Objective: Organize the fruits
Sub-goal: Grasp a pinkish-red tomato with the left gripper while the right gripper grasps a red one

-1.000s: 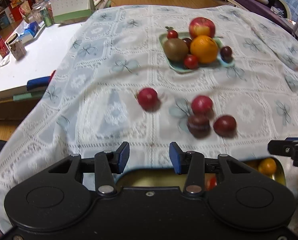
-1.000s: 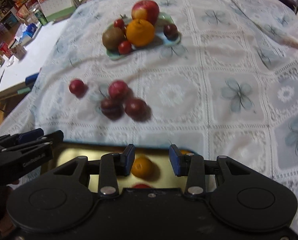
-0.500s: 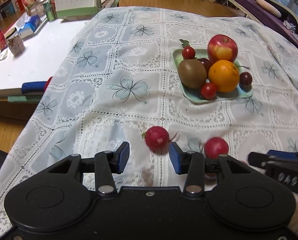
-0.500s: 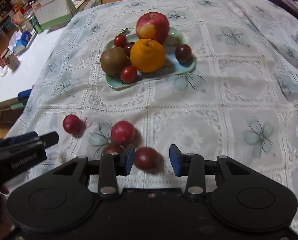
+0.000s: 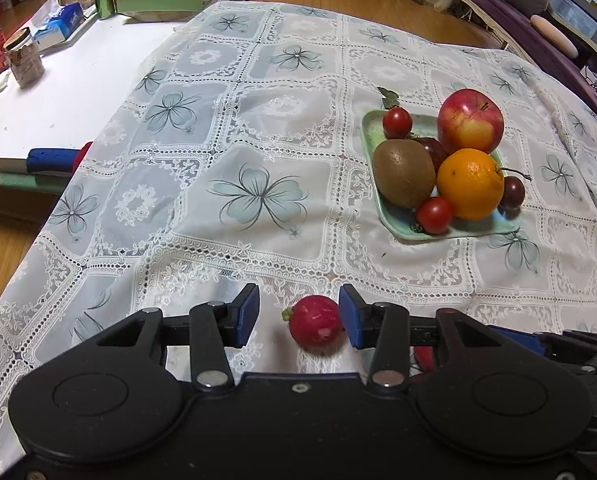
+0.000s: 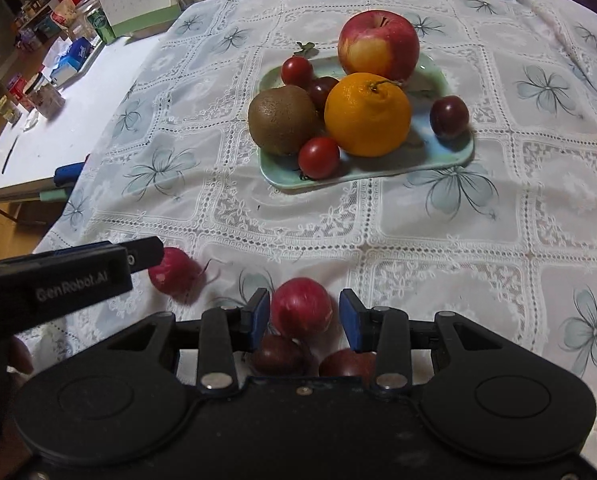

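A red radish (image 5: 315,325) lies on the lace tablecloth between the fingers of my left gripper (image 5: 298,316), close to the right pad with a gap on the left; the jaws are open. In the right wrist view a red plum (image 6: 301,307) sits between the fingers of my right gripper (image 6: 304,318), against the left pad and clear of the right one, so it is open too. Two darker plums (image 6: 278,354) (image 6: 346,362) lie just behind it, partly hidden by the gripper body. The radish (image 6: 174,270) shows to the left, beside the left gripper's finger (image 6: 138,258).
A pale green plate (image 6: 282,180) farther up the cloth holds an apple (image 6: 378,48), an orange (image 6: 366,116), a kiwi (image 6: 282,120), cherry tomatoes and dark plums. A white side table (image 5: 58,92) with jars, cans and a calendar stands to the left.
Both grippers moved forward and down over the cloth. The yellow tray beneath them left view. The radish is now between the left fingers, the red plum between the right fingers.
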{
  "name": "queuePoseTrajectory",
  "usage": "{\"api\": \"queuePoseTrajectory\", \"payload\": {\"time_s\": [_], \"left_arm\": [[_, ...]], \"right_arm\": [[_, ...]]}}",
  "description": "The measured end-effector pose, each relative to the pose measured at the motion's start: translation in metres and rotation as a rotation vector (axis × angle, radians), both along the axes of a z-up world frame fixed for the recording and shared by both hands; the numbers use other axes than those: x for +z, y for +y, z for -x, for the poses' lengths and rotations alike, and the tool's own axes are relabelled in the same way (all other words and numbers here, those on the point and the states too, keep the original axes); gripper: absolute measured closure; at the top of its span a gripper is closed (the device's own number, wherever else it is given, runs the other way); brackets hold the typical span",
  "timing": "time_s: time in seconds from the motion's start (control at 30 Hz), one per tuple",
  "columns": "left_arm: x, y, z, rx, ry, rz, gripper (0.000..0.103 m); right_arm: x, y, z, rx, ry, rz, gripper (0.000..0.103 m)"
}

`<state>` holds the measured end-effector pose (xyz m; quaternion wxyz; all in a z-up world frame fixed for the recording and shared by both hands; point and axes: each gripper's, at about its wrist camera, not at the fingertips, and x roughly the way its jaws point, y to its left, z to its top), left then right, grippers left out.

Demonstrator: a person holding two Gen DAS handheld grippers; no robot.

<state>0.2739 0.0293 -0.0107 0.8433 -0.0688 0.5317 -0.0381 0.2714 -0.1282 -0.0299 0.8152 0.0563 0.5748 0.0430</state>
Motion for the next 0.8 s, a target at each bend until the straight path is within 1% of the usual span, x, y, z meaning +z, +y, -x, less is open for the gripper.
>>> {"api": "queuePoseTrajectory", "payload": {"time_s": [0.17, 0.23, 0.43, 0.53, 0.57, 0.73, 0.8], "left_arm": [[-0.005, 0.002, -0.004, -0.006, 0.013, 0.007, 0.052], [-0.008, 0.003, -0.006, -0.004, 0.020, 0.007, 0.052], [-0.014, 0.000, -0.009, -0.011, 0.043, 0.013, 0.052], [-0.017, -0.004, -0.009, -0.023, 0.050, 0.010, 0.052], [-0.018, -0.006, -0.009, -0.028, 0.053, 0.009, 0.052], [-0.025, -0.015, -0.011, -0.044, 0.073, -0.005, 0.052], [-0.029, -0.017, -0.013, -0.041, 0.082, -0.010, 0.052]], "right_arm": [[-0.016, 0.005, -0.006, 0.015, 0.021, 0.023, 0.061], [-0.021, 0.006, -0.007, 0.014, 0.026, 0.012, 0.060], [-0.036, 0.007, -0.010, 0.032, 0.064, 0.020, 0.058], [-0.036, 0.007, -0.009, 0.044, 0.050, 0.020, 0.059], [-0.035, 0.007, -0.009, 0.049, 0.048, 0.018, 0.063], [-0.034, -0.002, -0.010, 0.028, 0.066, -0.018, 0.063], [-0.033, -0.005, -0.010, 0.023, 0.060, -0.018, 0.063]]}}
